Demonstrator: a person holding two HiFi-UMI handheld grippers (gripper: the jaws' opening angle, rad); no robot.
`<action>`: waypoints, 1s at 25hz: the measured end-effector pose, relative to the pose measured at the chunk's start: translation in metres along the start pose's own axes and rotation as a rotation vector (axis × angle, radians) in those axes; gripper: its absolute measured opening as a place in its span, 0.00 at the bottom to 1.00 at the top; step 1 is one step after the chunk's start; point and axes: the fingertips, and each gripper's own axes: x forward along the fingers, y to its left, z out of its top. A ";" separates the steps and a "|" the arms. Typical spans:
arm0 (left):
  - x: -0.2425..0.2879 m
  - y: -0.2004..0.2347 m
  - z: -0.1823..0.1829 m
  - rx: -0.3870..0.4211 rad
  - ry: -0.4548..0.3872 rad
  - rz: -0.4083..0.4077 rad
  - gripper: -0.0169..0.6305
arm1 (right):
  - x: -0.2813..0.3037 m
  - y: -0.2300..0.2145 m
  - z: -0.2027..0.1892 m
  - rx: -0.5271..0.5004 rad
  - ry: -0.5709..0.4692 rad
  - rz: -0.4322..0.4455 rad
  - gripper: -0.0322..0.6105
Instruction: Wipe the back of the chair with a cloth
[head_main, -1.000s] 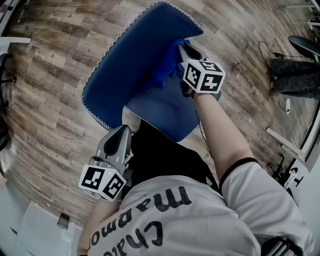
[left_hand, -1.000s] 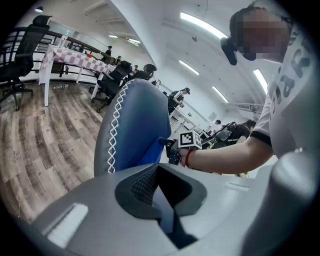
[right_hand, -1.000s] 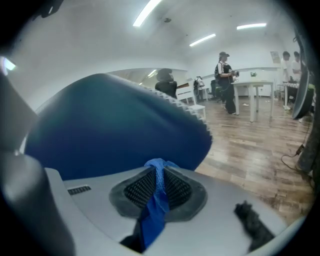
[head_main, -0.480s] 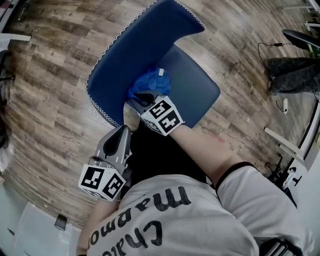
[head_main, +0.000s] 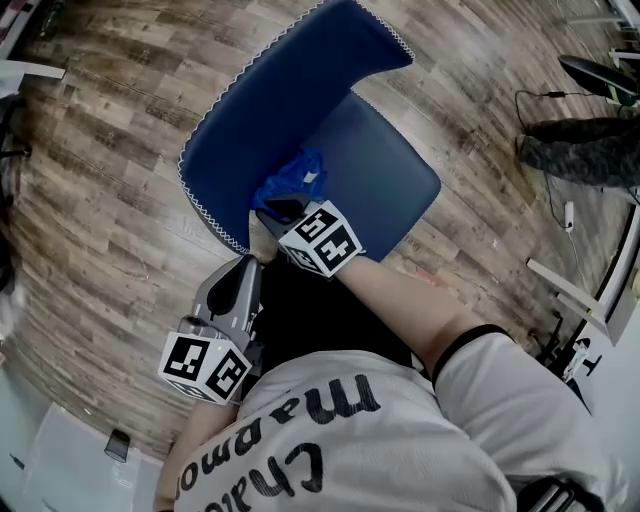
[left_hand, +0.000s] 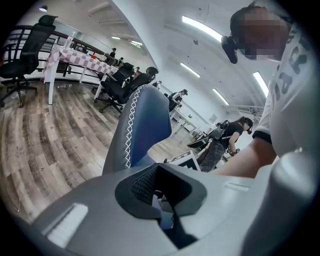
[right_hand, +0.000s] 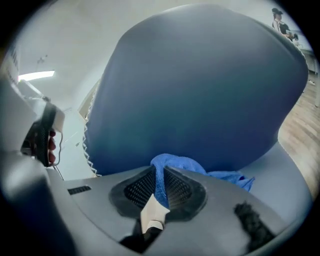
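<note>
A blue chair stands on the wood floor; its curved backrest (head_main: 275, 110) rises at the far left and its seat (head_main: 385, 180) lies to the right. My right gripper (head_main: 283, 207) is shut on a blue cloth (head_main: 292, 178), pressed low against the inner face of the backrest (right_hand: 200, 85) near the seat. The cloth (right_hand: 172, 167) bunches between the jaws and trails right. My left gripper (head_main: 238, 282) hangs near my body, away from the chair, jaws close together with nothing between them. The backrest edge with white stitching (left_hand: 131, 132) shows in the left gripper view.
Another person's legs (head_main: 580, 150) and a cable (head_main: 550, 190) are at the far right. White furniture pieces (head_main: 575, 290) stand by the right edge. Office chairs (left_hand: 27, 45) and a checked table (left_hand: 75, 57) stand in the background room.
My right gripper carried the cloth from the top right of the backrest down and left to its lower inner face. The left gripper stayed put.
</note>
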 end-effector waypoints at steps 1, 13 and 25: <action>0.001 -0.001 -0.001 -0.002 0.002 0.001 0.03 | 0.001 -0.007 0.003 -0.007 -0.001 -0.009 0.13; 0.015 -0.002 0.004 -0.012 0.011 0.034 0.03 | -0.026 -0.140 0.050 -0.045 -0.020 -0.217 0.14; 0.024 0.002 0.005 -0.009 0.040 0.038 0.03 | -0.066 -0.229 0.070 -0.009 -0.041 -0.399 0.14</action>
